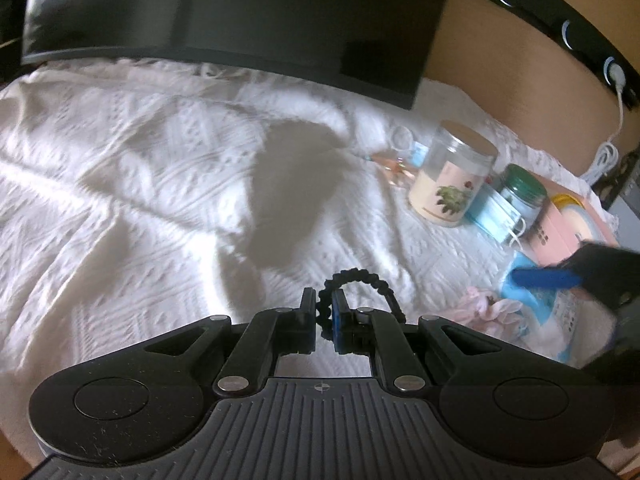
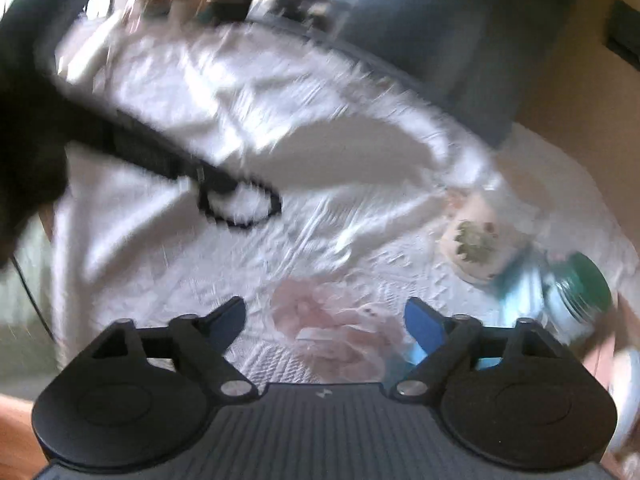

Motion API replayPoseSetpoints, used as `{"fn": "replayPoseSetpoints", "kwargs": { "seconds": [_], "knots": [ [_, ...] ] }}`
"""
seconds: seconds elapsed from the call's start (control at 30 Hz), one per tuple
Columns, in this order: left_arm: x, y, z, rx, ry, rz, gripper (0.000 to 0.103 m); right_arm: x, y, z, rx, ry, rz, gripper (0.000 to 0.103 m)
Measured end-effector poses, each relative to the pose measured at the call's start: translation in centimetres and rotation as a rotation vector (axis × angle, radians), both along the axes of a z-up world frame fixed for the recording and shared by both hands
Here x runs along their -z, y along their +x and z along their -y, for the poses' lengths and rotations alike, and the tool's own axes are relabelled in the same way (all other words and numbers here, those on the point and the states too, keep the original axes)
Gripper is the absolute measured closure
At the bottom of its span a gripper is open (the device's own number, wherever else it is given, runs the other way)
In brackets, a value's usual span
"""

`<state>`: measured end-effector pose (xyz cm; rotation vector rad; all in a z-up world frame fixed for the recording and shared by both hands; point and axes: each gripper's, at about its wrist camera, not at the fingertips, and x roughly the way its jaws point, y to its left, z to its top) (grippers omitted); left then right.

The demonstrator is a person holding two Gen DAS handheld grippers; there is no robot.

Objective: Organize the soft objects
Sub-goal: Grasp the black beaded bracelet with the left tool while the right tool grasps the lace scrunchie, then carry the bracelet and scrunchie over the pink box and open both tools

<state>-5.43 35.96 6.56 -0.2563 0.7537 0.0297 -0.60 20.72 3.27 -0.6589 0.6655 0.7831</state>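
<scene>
My left gripper [image 1: 322, 308] is shut on a black braided loop [image 1: 362, 278], which arches up to the right of its fingertips above the white knitted cloth [image 1: 140, 180]. In the right wrist view the same loop [image 2: 240, 206] hangs from the left gripper [image 2: 202, 178] at the upper left, blurred. My right gripper [image 2: 326, 308] stands open over a crumpled pink soft piece [image 2: 336, 322], which lies between its fingers untouched. From the left wrist view that pink piece [image 1: 486, 304] lies at the right, under the right gripper's blue pad [image 1: 536, 276].
A clear jar with a plant label [image 1: 452, 180], a green-lidded jar [image 1: 520, 196], blue face masks [image 1: 494, 214] and a pink box [image 1: 560, 226] crowd the right side. A dark screen [image 1: 240, 20] stands at the back. A white cable [image 1: 608, 152] hangs at the wall.
</scene>
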Motion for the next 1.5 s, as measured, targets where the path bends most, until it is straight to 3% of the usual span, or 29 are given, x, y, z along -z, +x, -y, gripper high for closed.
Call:
{"fn": "replayPoseSetpoints", "kwargs": {
  "seconds": [0.07,0.17,0.2,0.33,0.5,0.67,0.83,0.97,1.07,1.13,1.2,1.23,1.37,1.5],
  "knots": [
    [0.1,-0.3,-0.7,-0.020,-0.011,0.002,0.093,1.3,0.1,-0.8,-0.005,-0.067,0.016,0.060],
    [0.1,-0.2,-1.8,-0.044,-0.019,0.006,0.093,0.7,1.0,-0.6,0.017,-0.054,-0.023,0.081],
    [-0.1,0.2,-2.1,-0.051,-0.027,0.012,0.093,-0.3,1.3,-0.3,0.023,-0.024,-0.039,0.082],
    [-2.3,2.7,-2.5,-0.046,-0.035,0.073,0.093,-5.6,3.2,1.9,0.076,0.119,-0.038,0.084],
    [-7.9,7.9,0.6,0.050,0.009,0.216,0.093,-13.6,6.6,7.8,0.215,0.295,0.031,0.084],
    [-12.8,13.4,6.7,0.185,-0.001,0.329,0.093,-17.5,9.1,16.4,0.390,0.304,0.158,0.084],
    [-13.4,18.0,15.1,0.357,-0.088,0.310,0.093,-16.2,10.3,25.2,0.578,0.286,0.153,0.083],
    [-11.3,20.8,21.9,0.486,-0.161,0.256,0.092,-12.5,11.1,30.2,0.704,0.276,0.067,0.083],
    [-8.9,23.2,25.5,0.526,-0.258,0.199,0.092,-9.7,12.1,31.8,0.748,0.304,-0.023,0.083],
    [-7.0,24.8,27.3,0.518,-0.320,0.078,0.090,-7.8,12.4,32.2,0.742,0.343,-0.117,0.076],
    [-4.6,26.3,28.7,0.490,-0.325,-0.064,0.089,-6.4,12.4,31.9,0.732,0.354,-0.163,0.062],
    [-3.7,26.4,29.1,0.483,-0.315,-0.088,0.089,-6.0,12.2,31.7,0.724,0.351,-0.161,0.054],
    [-3.6,25.5,28.8,0.399,-0.242,-0.054,0.089,-5.2,11.0,31.1,0.707,0.332,-0.133,0.049],
    [-6.0,23.3,26.7,0.333,-0.202,0.053,0.089,-5.8,10.3,31.4,0.718,0.342,-0.113,0.049]
  ]
}}
